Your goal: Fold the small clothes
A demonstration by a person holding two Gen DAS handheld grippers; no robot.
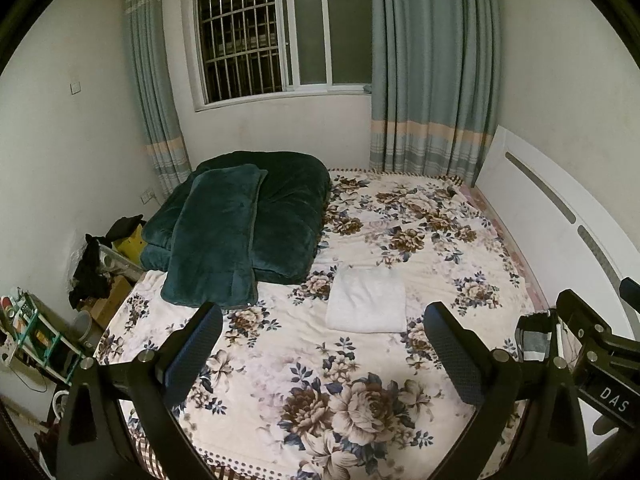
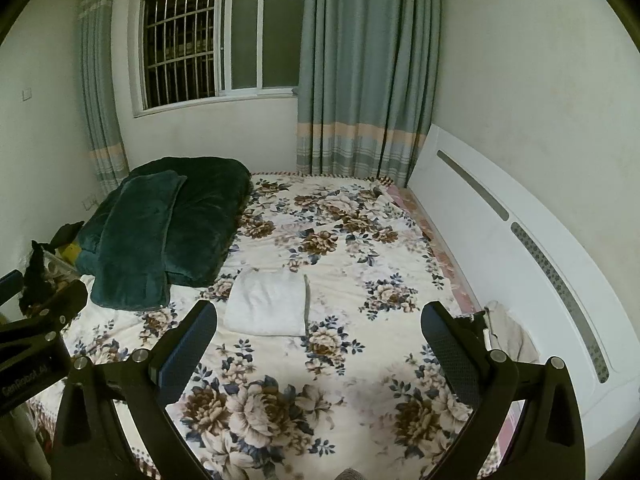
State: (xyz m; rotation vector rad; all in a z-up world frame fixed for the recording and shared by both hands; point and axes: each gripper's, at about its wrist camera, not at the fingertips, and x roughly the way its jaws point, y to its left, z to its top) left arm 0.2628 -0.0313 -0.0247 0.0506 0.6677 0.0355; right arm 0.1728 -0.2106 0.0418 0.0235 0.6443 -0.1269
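Note:
A small white garment (image 1: 367,299) lies folded into a flat rectangle on the floral bedspread (image 1: 320,380), near the bed's middle. It also shows in the right wrist view (image 2: 267,305). My left gripper (image 1: 324,344) is open and empty, held above the bed in front of the garment, apart from it. My right gripper (image 2: 320,340) is open and empty, also short of the garment and to its right. The body of the right gripper (image 1: 592,344) shows at the right edge of the left wrist view.
A dark green quilt (image 1: 256,216) with a green pillow (image 1: 216,236) on it fills the bed's far left. A white headboard (image 2: 500,216) runs along the right. A beige cloth (image 2: 508,332) lies by it. Cluttered shelves and boxes (image 1: 48,320) stand at the left.

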